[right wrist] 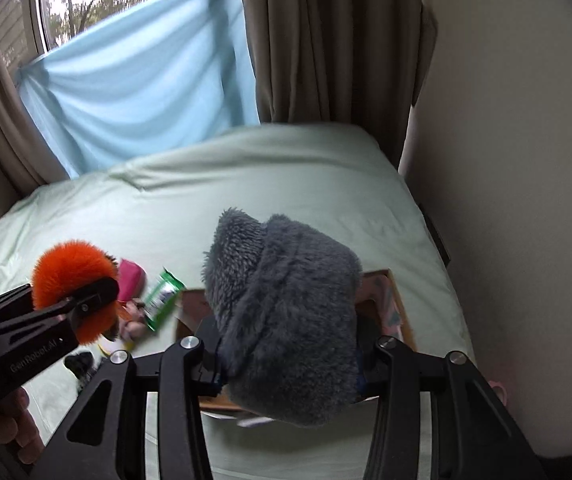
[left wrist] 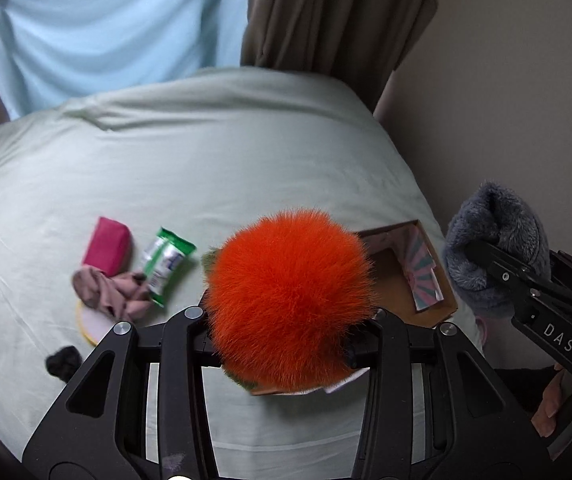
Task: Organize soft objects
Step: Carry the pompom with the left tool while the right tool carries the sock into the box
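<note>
The bed (left wrist: 214, 168) is wide and mostly bare at the far end, so there is lots of room to move there, but a wall (left wrist: 505, 100) stands close on the right, just past the bed's edge. The box (left wrist: 409, 280) sits near that edge, and a hard bump could push it off. The left claw (left wrist: 286, 340) is closed on the orange puff (left wrist: 289, 296), held up over the box. The right claw (right wrist: 289, 364) is closed on the grey fluff (right wrist: 286, 312), also up over the box. Both are big and squishy, so one could slip out, or spring back out of the small box. A pink pouch (left wrist: 106, 246), a green pack (left wrist: 166, 266) and a rag (left wrist: 106, 290) lie bunched to the left.
</note>
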`<state>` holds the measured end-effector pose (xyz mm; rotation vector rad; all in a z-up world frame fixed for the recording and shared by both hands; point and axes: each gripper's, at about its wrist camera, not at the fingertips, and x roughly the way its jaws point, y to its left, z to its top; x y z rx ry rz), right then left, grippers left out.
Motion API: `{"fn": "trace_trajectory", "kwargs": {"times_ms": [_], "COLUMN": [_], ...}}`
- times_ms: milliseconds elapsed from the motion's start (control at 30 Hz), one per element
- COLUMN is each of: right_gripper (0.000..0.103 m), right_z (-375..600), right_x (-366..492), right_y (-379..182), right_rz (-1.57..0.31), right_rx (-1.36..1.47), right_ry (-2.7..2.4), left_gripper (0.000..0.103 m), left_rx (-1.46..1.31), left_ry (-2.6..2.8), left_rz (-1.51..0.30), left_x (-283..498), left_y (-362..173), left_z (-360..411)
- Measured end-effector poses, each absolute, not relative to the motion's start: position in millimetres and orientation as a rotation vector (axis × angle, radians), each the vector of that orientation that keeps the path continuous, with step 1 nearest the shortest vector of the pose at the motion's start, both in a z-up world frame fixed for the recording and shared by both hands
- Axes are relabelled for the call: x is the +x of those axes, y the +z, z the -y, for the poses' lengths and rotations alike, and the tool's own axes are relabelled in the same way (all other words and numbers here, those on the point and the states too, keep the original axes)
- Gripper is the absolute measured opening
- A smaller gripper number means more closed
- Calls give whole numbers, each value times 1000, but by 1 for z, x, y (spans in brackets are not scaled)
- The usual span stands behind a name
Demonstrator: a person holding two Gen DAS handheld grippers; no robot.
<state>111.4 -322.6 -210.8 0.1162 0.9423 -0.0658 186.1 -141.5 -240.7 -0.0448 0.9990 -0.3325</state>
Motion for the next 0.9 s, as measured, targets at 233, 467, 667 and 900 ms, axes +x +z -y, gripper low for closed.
{"fn": "trace_trajectory", "kwargs": {"times_ms": [233, 467, 667, 900], "right_gripper": [42, 43, 46, 55], "right_z": [372, 400, 415, 417], "right_x": [151, 190, 211, 221], "right_y": [-264, -328, -380, -404], "right_rz": [-1114, -1296, -1431, -1478], "right_rx": [148, 216, 287, 329], "right_ry": [-48, -30, -33, 0], "left_gripper": [36, 36, 37, 52], "left_rx": [-12, 32, 56, 134], "left_ry": [-305, -281, -266, -277], "left_rz": [-1134, -1269, -1415, -1409], "left_x": [210, 241, 253, 248], "left_y": [-297, -353, -403, -408], "left_z": [194, 226, 243, 253]}}
